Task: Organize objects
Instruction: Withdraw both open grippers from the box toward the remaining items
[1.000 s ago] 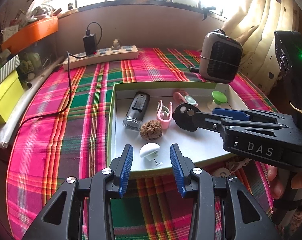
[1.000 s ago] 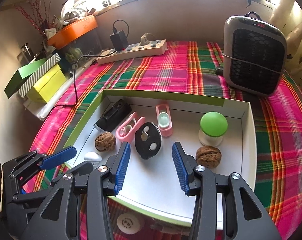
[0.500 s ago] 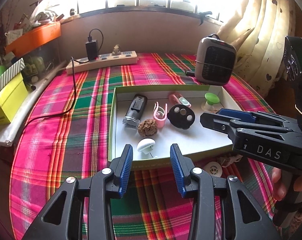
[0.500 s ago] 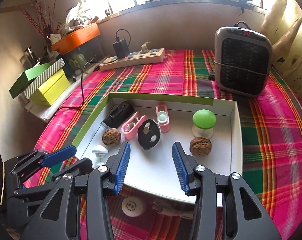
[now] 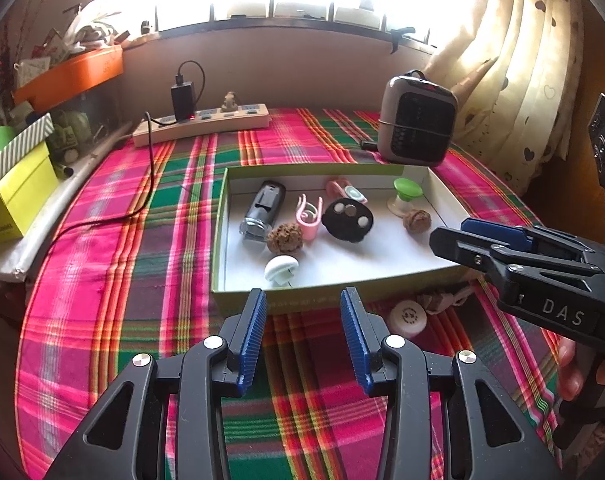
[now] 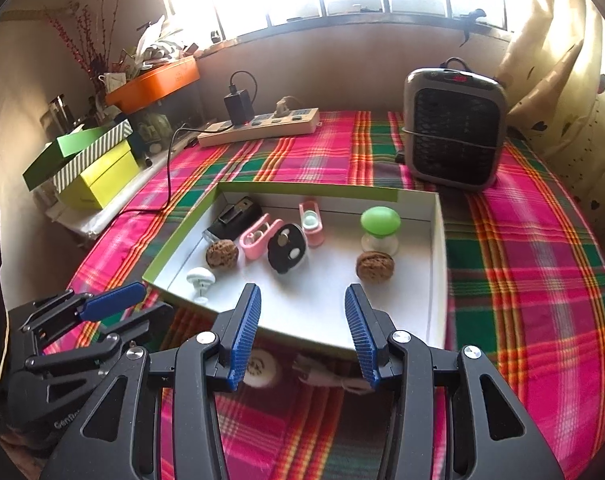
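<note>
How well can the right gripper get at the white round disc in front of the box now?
Probably well: the right gripper is open and empty, and the white disc lies on the cloth just below its fingers, outside the box.

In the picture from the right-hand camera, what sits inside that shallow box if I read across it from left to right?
White mushroom-shaped knob → rough brown walnut → pink clip → black oval piece → pink case → smoother walnut, with the green mushroom-shaped knob just behind it.
</note>
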Action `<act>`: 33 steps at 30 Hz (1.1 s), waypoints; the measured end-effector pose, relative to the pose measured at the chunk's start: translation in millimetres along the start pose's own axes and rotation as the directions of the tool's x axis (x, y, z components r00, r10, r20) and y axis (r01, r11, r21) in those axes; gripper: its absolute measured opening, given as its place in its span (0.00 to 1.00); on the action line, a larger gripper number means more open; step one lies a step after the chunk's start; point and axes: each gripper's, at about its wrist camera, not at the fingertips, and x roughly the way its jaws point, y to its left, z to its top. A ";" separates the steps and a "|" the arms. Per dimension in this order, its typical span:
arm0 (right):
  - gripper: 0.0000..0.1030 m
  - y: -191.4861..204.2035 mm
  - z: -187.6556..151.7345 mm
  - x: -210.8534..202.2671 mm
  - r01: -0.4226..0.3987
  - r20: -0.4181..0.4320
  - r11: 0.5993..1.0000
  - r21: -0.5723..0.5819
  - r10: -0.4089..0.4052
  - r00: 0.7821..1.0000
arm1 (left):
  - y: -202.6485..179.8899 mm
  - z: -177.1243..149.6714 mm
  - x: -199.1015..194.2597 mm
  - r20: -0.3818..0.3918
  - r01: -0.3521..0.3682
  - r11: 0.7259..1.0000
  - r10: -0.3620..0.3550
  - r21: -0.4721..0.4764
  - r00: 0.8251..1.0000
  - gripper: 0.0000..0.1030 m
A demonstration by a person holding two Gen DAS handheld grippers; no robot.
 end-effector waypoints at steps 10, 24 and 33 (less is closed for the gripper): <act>0.44 -9.0 -20.8 -12.2 0.034 -0.005 0.999 0.009 -0.034 0.999 | -7.7 -12.2 5.0 -0.033 0.051 0.999 -0.051 0.010 0.998 0.36; 0.45 -31.6 -49.9 -21.7 0.089 -0.036 0.996 0.025 -0.088 0.995 | -33.2 -15.7 21.8 -0.091 0.155 0.987 -0.151 0.047 0.984 0.41; 0.45 -44.4 -52.6 -20.5 0.099 -0.044 0.994 0.047 -0.097 0.994 | -42.3 -15.1 33.2 -0.116 0.175 0.983 -0.167 0.063 0.979 0.41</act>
